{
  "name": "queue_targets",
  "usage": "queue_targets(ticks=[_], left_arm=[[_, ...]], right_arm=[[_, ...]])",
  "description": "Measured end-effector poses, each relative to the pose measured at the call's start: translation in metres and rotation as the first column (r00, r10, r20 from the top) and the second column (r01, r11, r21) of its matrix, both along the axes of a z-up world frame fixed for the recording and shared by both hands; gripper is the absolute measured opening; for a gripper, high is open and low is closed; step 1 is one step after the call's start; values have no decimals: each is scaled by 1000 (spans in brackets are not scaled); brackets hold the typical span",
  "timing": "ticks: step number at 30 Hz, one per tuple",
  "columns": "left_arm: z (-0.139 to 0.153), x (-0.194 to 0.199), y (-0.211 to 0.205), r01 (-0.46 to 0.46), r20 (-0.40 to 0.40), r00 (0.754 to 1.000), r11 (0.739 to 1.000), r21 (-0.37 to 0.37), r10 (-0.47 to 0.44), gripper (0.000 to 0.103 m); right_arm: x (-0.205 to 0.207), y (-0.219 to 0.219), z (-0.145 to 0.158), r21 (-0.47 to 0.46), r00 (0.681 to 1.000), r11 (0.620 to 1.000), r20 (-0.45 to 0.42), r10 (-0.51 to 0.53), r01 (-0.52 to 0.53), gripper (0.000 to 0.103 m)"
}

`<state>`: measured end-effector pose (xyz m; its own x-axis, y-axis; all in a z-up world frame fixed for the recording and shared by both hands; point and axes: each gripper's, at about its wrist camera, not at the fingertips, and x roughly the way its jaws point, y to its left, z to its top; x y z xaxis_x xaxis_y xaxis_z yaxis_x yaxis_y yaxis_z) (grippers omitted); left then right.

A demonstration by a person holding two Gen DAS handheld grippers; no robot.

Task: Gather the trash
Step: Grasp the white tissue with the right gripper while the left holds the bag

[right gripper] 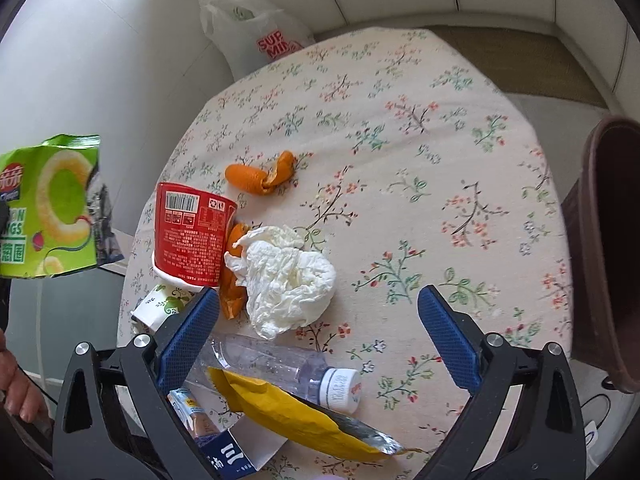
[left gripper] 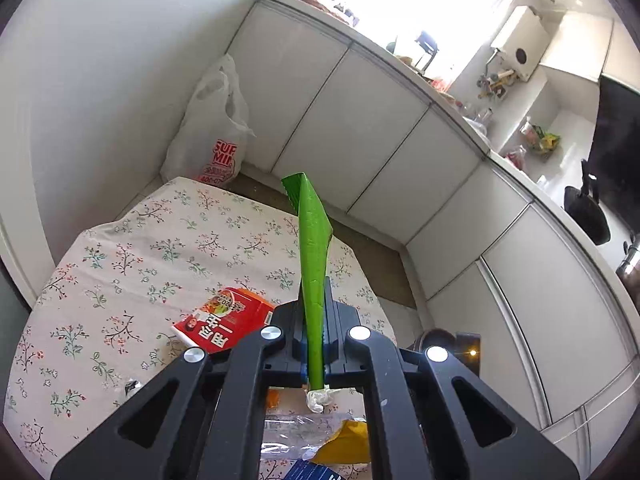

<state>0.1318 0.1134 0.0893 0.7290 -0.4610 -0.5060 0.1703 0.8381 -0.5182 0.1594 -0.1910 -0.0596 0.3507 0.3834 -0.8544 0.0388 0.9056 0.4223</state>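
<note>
Above table edge (right gripper: 132,248), left tongs (left gripper: 314,344) pinching green packet (left gripper: 312,248)

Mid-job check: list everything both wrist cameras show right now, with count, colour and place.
green snack bag: 1, green, clamped in the left gripper, lifted above the table
red cup: 1, red, on its side, table's left part
orange peel: several pieces, orange, beyond and beside the cup
crumpled tissue: 1, white, table centre
plastic bottle: 1, clear, white cap, lying near edge
yellow wrapper: 1, yellow, over the bottle
paper cup: 1, white and green, below the red cup
blue box: 1, near edge
shopping bag: 1, white, on the floor beyond the table
brown bin: 1, right of table
table: 1, floral cloth
left gripper: shut
right gripper: open, empty
</note>
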Motion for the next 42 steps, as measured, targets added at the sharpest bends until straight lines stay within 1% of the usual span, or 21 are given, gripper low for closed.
queue_targets(ticks=[2, 5, 8, 10, 12, 14, 16, 17, 18, 19, 22, 29, 35, 40, 42], left_arm=[[2, -4, 8, -11, 6, 1000, 1000, -5, 11, 4], [1, -5, 17, -15, 2, 1000, 1000, -5, 15, 4], [-3, -5, 19, -6, -14, 1000, 1000, 2, 6, 4], [-5, -10, 19, 0, -18, 1000, 1000, 12, 1, 4], [-6, -9, 16, 6, -22, 1000, 1000, 17, -5, 4], [-8, -9, 14, 10, -27, 1000, 1000, 19, -9, 4], [-10, -8, 11, 14, -34, 999, 1000, 25, -13, 4], [-12, -8, 9, 15, -38, 999, 999, 30, -14, 4], [-14, -7, 7, 16, -43, 999, 999, 34, -15, 4], [-15, -7, 7, 16, -47, 999, 999, 36, -14, 4], [-19, -5, 3, 13, -59, 998, 999, 48, -10, 4], [-23, -3, 0, 8, -71, 997, 999, 46, -5, 4], [-17, -8, -13, 16, -45, 999, 998, 54, -14, 4], [-8, -11, -36, 40, -20, 999, 997, 60, -39, 4], [-3, -12, -46, 54, -7, 999, 997, 59, -53, 4]], right_arm=[[7, 6, -13, 36, 999, 999, -49, 12, -11, 90], [12, 15, -25, 55, 996, 998, -85, 33, -28, 86], [18, 19, -36, 73, 992, 997, -121, 27, -18, 77], [20, 21, -42, 72, 990, 997, -138, 21, -11, 69], [20, 23, -45, 59, 990, 998, -141, 18, -10, 64], [20, 24, -43, 44, 993, 999, -119, 15, -10, 56], [21, 22, -44, 46, 994, 999, -112, 16, -11, 43], [20, 22, -44, 45, 994, 999, -111, 16, -11, 39], [20, 23, -45, 52, 994, 999, -108, 22, -16, 27], [20, 24, -46, 64, 994, 998, -110, 27, -20, 24], [18, 24, -43, 59, 995, 998, -93, 20, -15, 21], [8, 12, -20, 30, 1000, 1000, -28, -1, 2, 20], [-8, -6, 21, 6, 995, 1000, 98, -29, 28, 20], [-30, -34, 62, -55, 969, 994, 236, -79, 95, 20], [-38, -48, 73, -63, 957, 990, 272, -104, 126, 20]])
